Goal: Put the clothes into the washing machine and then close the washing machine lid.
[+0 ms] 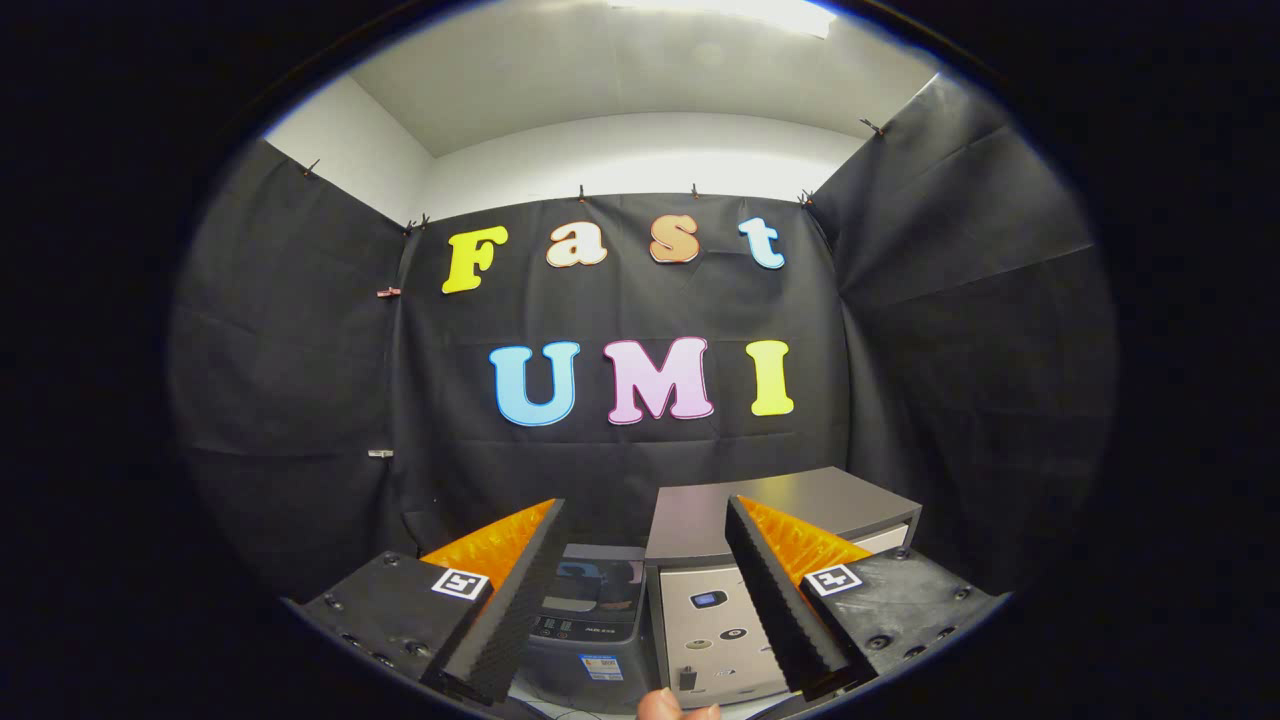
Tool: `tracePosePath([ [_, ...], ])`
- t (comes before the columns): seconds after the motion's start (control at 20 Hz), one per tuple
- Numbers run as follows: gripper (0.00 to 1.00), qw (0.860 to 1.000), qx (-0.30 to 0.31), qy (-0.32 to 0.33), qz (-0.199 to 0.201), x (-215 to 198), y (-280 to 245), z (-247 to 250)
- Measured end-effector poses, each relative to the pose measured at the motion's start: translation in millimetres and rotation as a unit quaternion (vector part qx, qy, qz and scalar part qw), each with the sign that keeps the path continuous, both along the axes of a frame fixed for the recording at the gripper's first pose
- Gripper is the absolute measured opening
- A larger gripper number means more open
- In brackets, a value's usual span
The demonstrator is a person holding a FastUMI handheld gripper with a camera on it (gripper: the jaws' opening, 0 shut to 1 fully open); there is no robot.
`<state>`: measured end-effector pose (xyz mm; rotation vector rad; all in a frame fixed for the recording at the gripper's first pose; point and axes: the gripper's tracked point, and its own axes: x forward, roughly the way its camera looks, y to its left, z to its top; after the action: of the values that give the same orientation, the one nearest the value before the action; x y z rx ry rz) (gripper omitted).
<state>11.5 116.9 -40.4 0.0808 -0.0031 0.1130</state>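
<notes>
The tool [645,590] is wide apart, holding nothing; the washing machine [590,620], lid down, sits just ahead, beside a cabinet [780,520].

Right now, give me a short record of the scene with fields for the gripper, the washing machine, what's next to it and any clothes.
gripper: open, fingers apart, holding nothing
washing machine: beyond the fingers, seen through the gap between them, lid looks closed
cabinet: directly beside the washing machine, taller than it
clothes: none to report
fingertip: a person's, just below the gap
</notes>
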Motion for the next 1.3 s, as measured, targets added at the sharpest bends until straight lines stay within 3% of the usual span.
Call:
tracePosePath([
  [1.3,0.99,1.0,-0.002,-0.002,0.002,-1.8,1.9,0.1],
])
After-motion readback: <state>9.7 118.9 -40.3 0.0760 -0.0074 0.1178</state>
